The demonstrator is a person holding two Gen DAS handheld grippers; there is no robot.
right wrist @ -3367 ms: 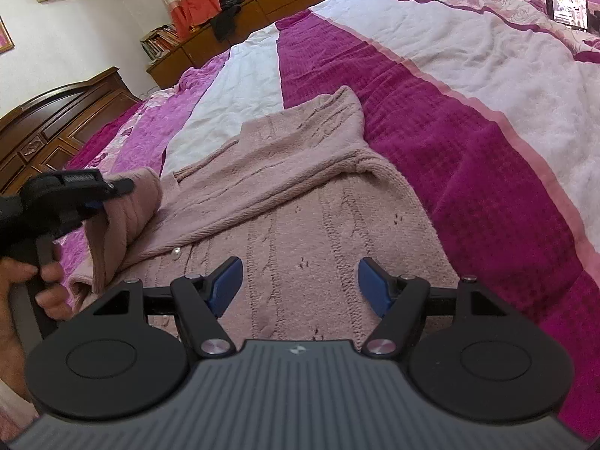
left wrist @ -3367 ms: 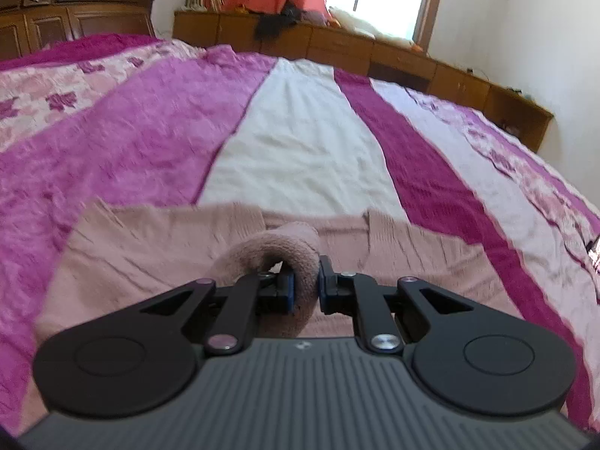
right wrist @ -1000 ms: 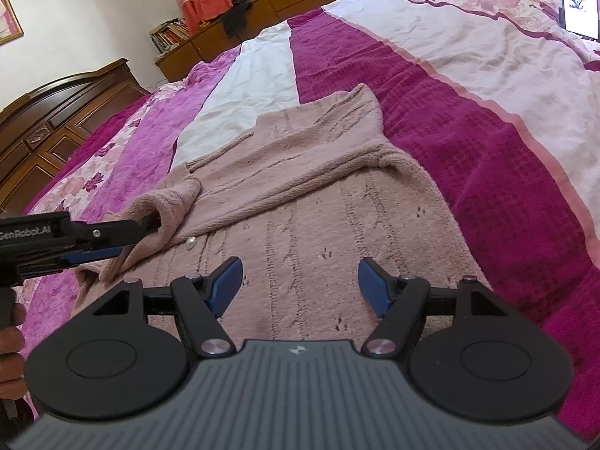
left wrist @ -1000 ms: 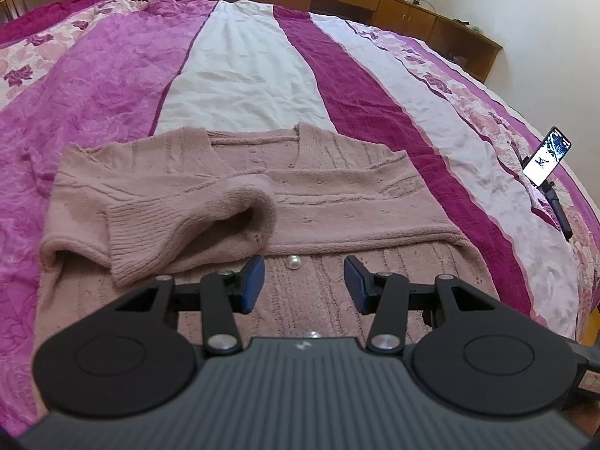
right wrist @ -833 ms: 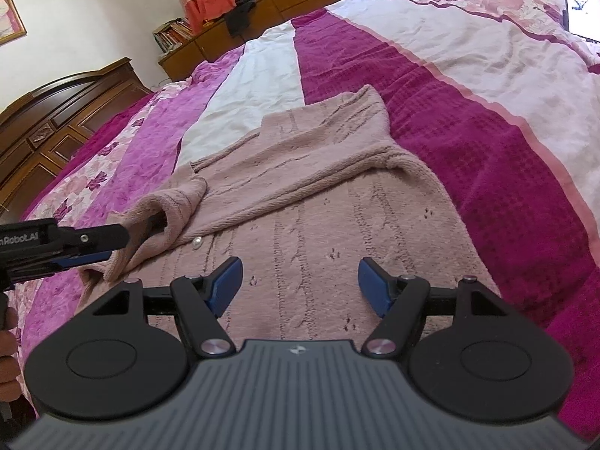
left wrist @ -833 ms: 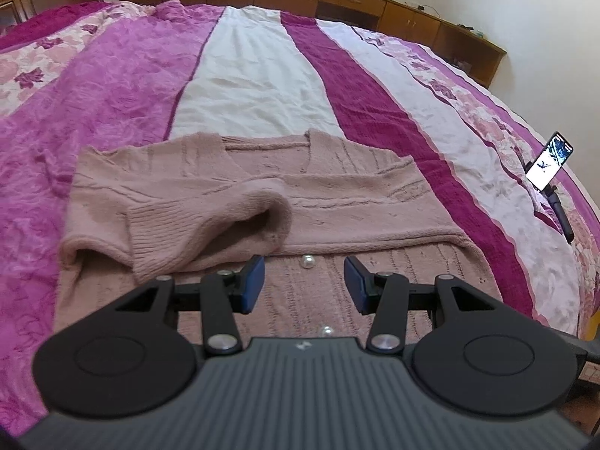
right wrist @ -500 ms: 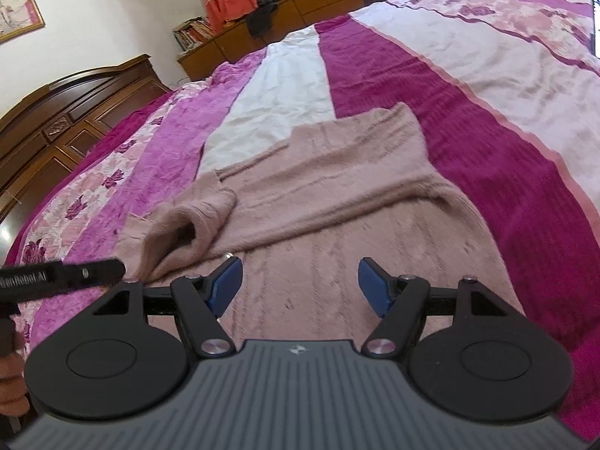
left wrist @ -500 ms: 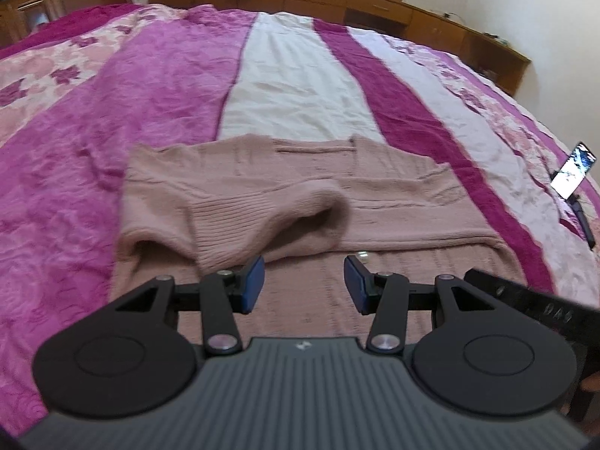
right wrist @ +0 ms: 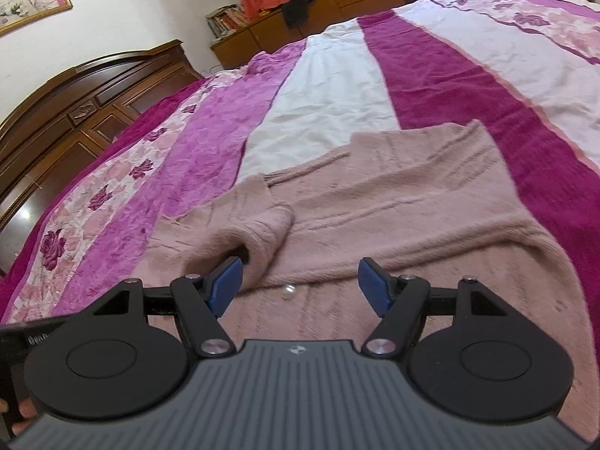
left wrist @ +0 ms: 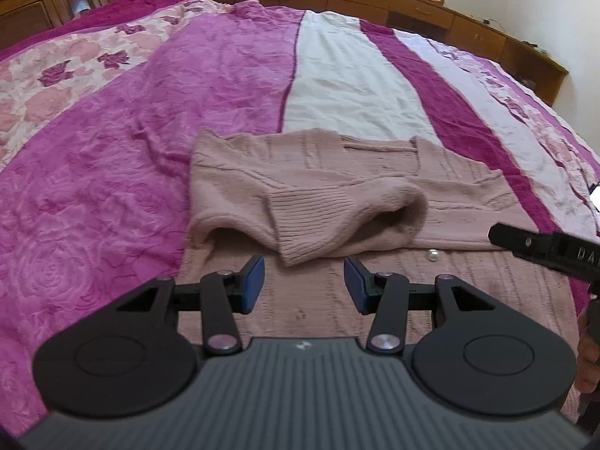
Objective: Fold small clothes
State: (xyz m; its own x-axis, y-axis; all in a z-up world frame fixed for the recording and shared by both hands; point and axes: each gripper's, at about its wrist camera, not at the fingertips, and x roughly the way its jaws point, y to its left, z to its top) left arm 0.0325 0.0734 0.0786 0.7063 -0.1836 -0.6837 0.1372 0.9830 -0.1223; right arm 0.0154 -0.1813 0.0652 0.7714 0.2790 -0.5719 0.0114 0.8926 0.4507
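Note:
A dusty-pink knitted cardigan (left wrist: pixel 337 172) (right wrist: pixel 412 202) lies flat on the bed with both sleeves folded across its chest. The left sleeve's ribbed cuff (left wrist: pixel 337 221) (right wrist: pixel 258 232) bulges up near the middle. A pearl button (left wrist: pixel 433 254) (right wrist: pixel 288 291) shows on the front. My left gripper (left wrist: pixel 303 285) hovers open just short of the cuff, holding nothing. My right gripper (right wrist: pixel 300 285) is open over the cardigan's lower front, empty. Its black body (left wrist: pixel 543 249) enters the left wrist view from the right.
The bed carries a striped magenta, white and floral cover (left wrist: pixel 112 150) (right wrist: pixel 450 67). A dark wooden headboard (right wrist: pixel 75 93) stands at the left. Low wooden cabinets (left wrist: pixel 412 11) run along the far wall. A hand (left wrist: pixel 588 337) grips the right handle.
The left gripper let go of the sleeve cuff, which now lies on the cardigan, and drew back and leftward. Both views have pulled nearer the cardigan's lower edge.

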